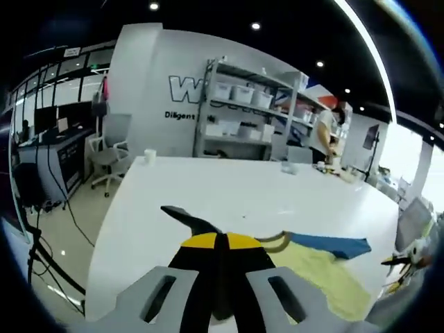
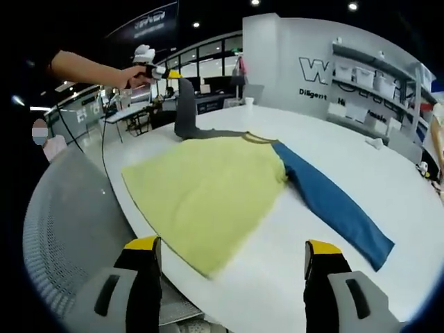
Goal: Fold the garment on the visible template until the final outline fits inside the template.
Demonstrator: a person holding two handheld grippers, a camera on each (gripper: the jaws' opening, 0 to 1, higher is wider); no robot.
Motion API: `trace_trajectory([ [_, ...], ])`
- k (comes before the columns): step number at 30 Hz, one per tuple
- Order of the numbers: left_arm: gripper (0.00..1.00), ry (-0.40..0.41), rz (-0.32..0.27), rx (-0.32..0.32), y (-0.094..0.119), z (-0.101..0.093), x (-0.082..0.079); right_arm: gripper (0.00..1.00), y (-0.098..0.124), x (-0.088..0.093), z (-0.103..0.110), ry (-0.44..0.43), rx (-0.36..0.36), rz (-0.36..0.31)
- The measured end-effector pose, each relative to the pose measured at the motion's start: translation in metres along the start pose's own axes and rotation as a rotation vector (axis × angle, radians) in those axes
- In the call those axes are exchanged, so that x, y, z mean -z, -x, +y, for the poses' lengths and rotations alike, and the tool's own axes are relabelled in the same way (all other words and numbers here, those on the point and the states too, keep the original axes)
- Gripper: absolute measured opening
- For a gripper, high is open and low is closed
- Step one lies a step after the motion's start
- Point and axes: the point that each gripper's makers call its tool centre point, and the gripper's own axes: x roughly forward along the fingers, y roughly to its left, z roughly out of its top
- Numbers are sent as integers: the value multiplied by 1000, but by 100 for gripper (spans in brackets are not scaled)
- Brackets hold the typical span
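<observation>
A long-sleeved shirt lies on the white table (image 2: 388, 173). Its yellow body (image 2: 208, 184) is spread flat, and its blue sleeve (image 2: 333, 205) stretches out to the right. The other sleeve, dark grey (image 2: 184, 104), is lifted off the table, with my left gripper (image 2: 172, 73) shut on its end in a white-gloved hand (image 2: 143, 53). In the left gripper view my left gripper (image 1: 216, 241) has its yellow tips pressed together on that dark sleeve (image 1: 182, 214), with the yellow body (image 1: 316, 272) and blue sleeve (image 1: 334, 245) to the right. My right gripper (image 2: 232, 246) stands open above the shirt's near hem, holding nothing.
A grey mesh chair back (image 2: 59, 229) stands by the table's near edge. A white cup (image 1: 150, 157) and small items (image 1: 326, 166) sit on the far side of the table. Behind are shelves with white bins (image 1: 243, 104), an office chair (image 1: 111, 149), desks and a standing person (image 1: 325, 132).
</observation>
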Motion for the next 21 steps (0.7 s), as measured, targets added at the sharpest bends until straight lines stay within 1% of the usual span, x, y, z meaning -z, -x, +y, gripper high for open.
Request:
trace_trajectory([
  [2,1,-1,-11,15,-4,-9,-6,83,0,2,-3,-10,12,6],
  [4,1,5,-11,32,-8,-18,-10,83,1,4,-5,-16,15,2],
  [5,1,2,-13,36,-9,-20,-11,83,1,4,-5,-17,16,3],
  [7,1,-8,-13,58,-14,-30,-15,83,1,5,-6,-16,17,5],
  [9,1,-41,-15,78,-17,-42,-19,83,2,6,-6,-15,19,4],
  [11,1,-49,-14,106,-21,-55,-21,83,3,5,-6,-10,22,4],
  [14,1,-69,-12,131,-27,-70,-23,84,4,4,-6,1,22,0],
  [19,1,-86,-6,185,-36,-97,-26,89,6,1,-3,6,18,-11],
  [21,1,-107,-7,206,-40,-107,-28,89,8,0,-3,4,23,-13],
])
